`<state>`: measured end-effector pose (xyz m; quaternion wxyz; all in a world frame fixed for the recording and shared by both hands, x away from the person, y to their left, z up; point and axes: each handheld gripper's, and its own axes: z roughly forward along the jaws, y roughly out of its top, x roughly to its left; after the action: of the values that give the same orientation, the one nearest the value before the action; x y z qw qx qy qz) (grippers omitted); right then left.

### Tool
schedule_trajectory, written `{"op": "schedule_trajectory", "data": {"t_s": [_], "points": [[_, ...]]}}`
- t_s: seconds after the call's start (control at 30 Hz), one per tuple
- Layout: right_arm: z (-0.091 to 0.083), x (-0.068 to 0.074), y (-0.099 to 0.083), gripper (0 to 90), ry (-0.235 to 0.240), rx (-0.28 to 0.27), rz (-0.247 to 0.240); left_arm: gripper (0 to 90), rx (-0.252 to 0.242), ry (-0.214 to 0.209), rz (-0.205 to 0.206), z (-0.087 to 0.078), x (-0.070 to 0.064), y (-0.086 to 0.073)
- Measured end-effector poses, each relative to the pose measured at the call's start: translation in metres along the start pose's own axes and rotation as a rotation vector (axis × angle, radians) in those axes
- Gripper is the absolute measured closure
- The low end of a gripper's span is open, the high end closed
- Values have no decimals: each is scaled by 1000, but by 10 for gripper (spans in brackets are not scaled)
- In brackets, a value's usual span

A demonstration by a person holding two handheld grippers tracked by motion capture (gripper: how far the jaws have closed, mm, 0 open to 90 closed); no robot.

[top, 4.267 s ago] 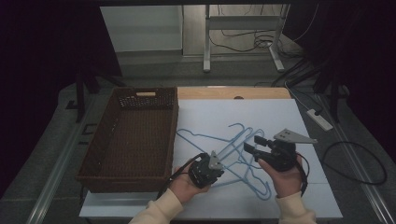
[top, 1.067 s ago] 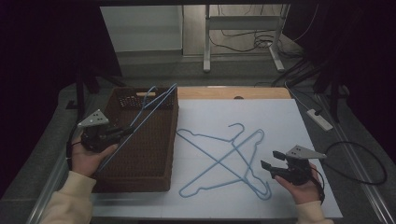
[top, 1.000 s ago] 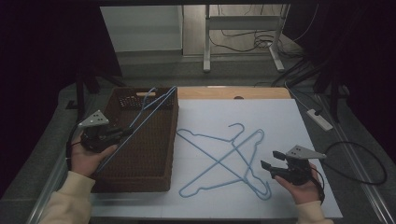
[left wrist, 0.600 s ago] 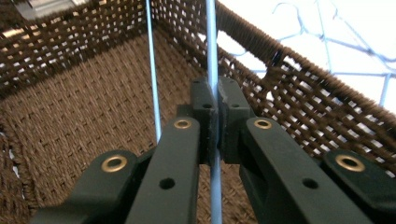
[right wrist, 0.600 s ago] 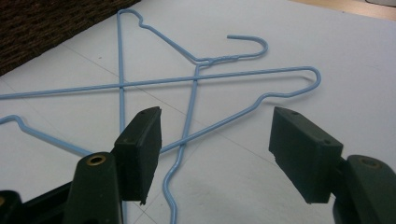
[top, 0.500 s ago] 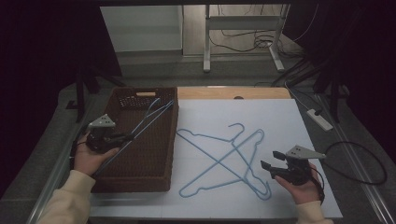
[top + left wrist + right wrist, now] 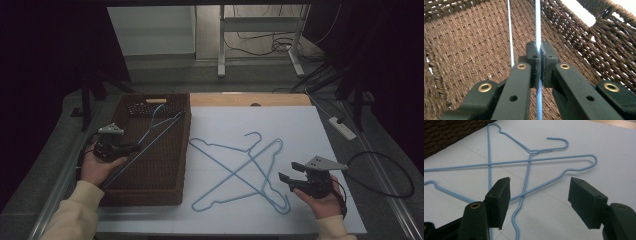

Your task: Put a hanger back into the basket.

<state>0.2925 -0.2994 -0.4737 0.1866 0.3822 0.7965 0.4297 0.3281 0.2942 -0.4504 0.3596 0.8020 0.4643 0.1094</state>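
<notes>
My left gripper (image 7: 131,148) sat over the left side of the wicker basket (image 7: 176,150), fingers (image 7: 533,56) clenched on the wire of a blue hanger (image 7: 150,137). In the left gripper view the wire (image 7: 537,22) ran straight up between the two pads, pinched tight, with the woven basket floor (image 7: 469,42) behind it and a second strand of the same hanger just beside. From the high view the held hanger lay slanted across the basket, hook end toward the far wall near the handle slot (image 7: 156,101), long edge running down toward my left hand (image 7: 96,167).

My right gripper (image 7: 287,172) was low at the near right of the counter (image 7: 300,125), fingers (image 7: 499,200) released and spread wide, gripping nothing. It pointed toward the two hangers (image 7: 240,170) left on the white sheet, which lay crossed over one another, well apart from the basket's right wall. In the right gripper view the crossed wires (image 7: 529,170) lay flat on the sheet between and beyond the fingers; one wire passed just beside the left finger. I could not tell whether that finger touched it.

A power strip (image 7: 342,127) lay at the right edge of the counter.
</notes>
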Motion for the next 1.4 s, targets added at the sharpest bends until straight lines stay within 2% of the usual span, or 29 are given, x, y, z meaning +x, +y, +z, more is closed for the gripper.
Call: {"op": "schedule_trajectory", "data": {"t_s": [0.17,0.27,0.33,0.53,0.6,0.63,0.73,0.9,1.0,1.07,1.17,1.23,1.3,1.4], "points": [[0,-1,0,346,0,-2,2,873,52,42,-29,7,4,2],[-1,-1,0,346,1,-3,2,873,66,71,-44,7,7,2],[-1,-1,0,346,1,-2,2,873,80,110,-47,8,8,2],[0,0,0,345,1,1,0,871,104,184,-69,10,11,2],[1,0,0,345,1,3,1,871,118,220,-80,12,12,2],[1,0,0,345,1,4,0,871,118,220,-80,12,12,2],[1,0,0,345,1,5,0,870,151,262,-86,15,15,3],[1,0,0,344,1,6,-1,870,175,288,-82,18,17,3],[2,0,-1,344,2,7,-1,869,207,317,-75,22,17,5],[2,0,0,344,3,8,-1,866,234,319,-75,26,18,5],[1,0,-1,342,5,4,-1,861,241,327,-68,28,18,6],[1,0,0,339,4,1,-1,841,237,326,-69,28,18,6],[0,0,0,339,6,-1,-1,793,231,343,-66,27,18,6],[1,0,0,339,5,2,-1,650,198,359,-76,23,18,6]]}}
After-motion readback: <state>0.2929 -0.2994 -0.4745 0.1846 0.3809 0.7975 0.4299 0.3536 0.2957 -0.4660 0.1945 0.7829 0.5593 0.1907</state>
